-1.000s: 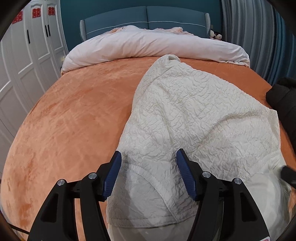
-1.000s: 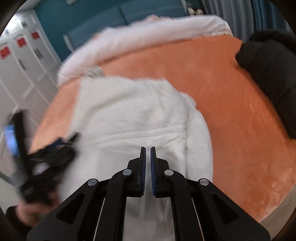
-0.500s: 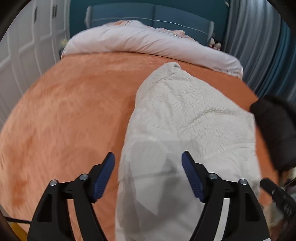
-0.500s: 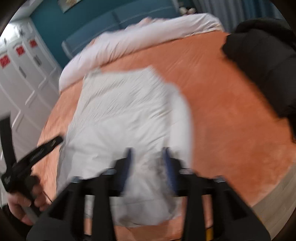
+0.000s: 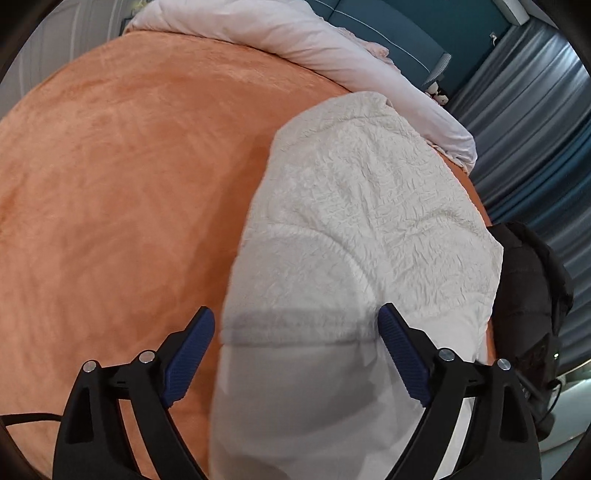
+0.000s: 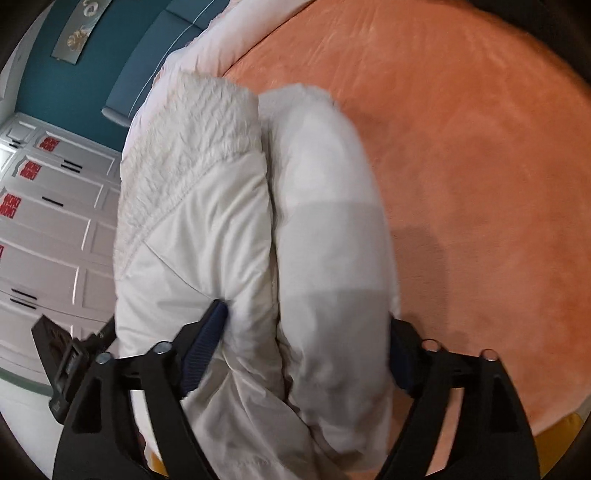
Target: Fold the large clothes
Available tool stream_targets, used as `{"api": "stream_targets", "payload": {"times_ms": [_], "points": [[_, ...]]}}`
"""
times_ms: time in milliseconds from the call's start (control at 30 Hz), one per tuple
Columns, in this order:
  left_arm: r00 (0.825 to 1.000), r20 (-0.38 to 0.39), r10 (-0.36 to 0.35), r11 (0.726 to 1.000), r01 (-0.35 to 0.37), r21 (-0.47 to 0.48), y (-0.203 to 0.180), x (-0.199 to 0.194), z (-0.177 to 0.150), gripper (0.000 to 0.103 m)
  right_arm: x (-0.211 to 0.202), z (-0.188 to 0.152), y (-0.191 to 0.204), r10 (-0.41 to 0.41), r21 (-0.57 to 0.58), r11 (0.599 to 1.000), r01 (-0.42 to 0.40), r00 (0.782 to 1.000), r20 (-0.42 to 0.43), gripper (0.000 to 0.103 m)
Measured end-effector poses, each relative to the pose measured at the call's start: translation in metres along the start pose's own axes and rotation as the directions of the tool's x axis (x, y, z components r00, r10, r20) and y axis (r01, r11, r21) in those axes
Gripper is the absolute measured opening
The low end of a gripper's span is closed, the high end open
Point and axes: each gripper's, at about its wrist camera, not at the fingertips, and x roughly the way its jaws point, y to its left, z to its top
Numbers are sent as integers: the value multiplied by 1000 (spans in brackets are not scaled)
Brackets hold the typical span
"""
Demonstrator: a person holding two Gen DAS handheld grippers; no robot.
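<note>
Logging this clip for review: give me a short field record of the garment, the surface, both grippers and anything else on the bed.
garment: white jacket, partly folded, lying lengthwise on the bed
surface: orange blanket covering the bed
left gripper: open, jaws just been opening, the jacket's near end below the gap
right gripper: open, jaws just been opening, straddling the puffy folded part
other items: black garment beside the jacket; white duvet at the head end
fold state: not finished
</note>
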Motion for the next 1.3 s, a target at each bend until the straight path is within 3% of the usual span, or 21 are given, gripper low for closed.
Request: {"api": "stream_targets", "payload": {"times_ms": [100, 367, 400, 467, 533, 633, 733, 1000, 1300], "points": [[1000, -9, -18, 1000, 18, -17, -2, 14, 4, 98, 11, 5, -1, 10, 2, 1000, -10, 1000, -1, 86], [1000, -5, -17, 999, 16, -47, -8, 26, 11, 98, 32, 25, 1, 42, 3, 999, -42, 999, -4, 92], [1000, 1, -14, 999, 14, -43, -10, 23, 10, 95, 33, 27, 4, 39, -9, 999, -39, 999, -3, 90], [1000, 6, -3, 1000, 3, -28, -16, 17, 10, 87, 29, 26, 10, 53, -32, 998, -53, 999, 2, 74], [1000, 14, 9, 1000, -9, 14, -23, 9, 7, 75, 23, 26, 18, 52, -65, 997, -51, 999, 14, 48], [1000, 24, 17, 997, -19, 80, -34, -5, 3, 61, 5, 23, 24, 67, -87, 994, -64, 997, 39, 23], [999, 34, 38, 991, -42, 128, -43, -23, -5, 52, -8, 11, 38, 66, -127, 990, -56, 995, 72, 17], [994, 72, 79, 974, -92, 205, -48, -84, -39, 44, -51, -41, 54, 105, -192, 978, -84, 989, 104, 15], [990, 137, 39, 969, -71, 238, -49, -139, -63, 37, -106, -82, 75, 149, -301, 949, -93, 974, 170, 14]]}}
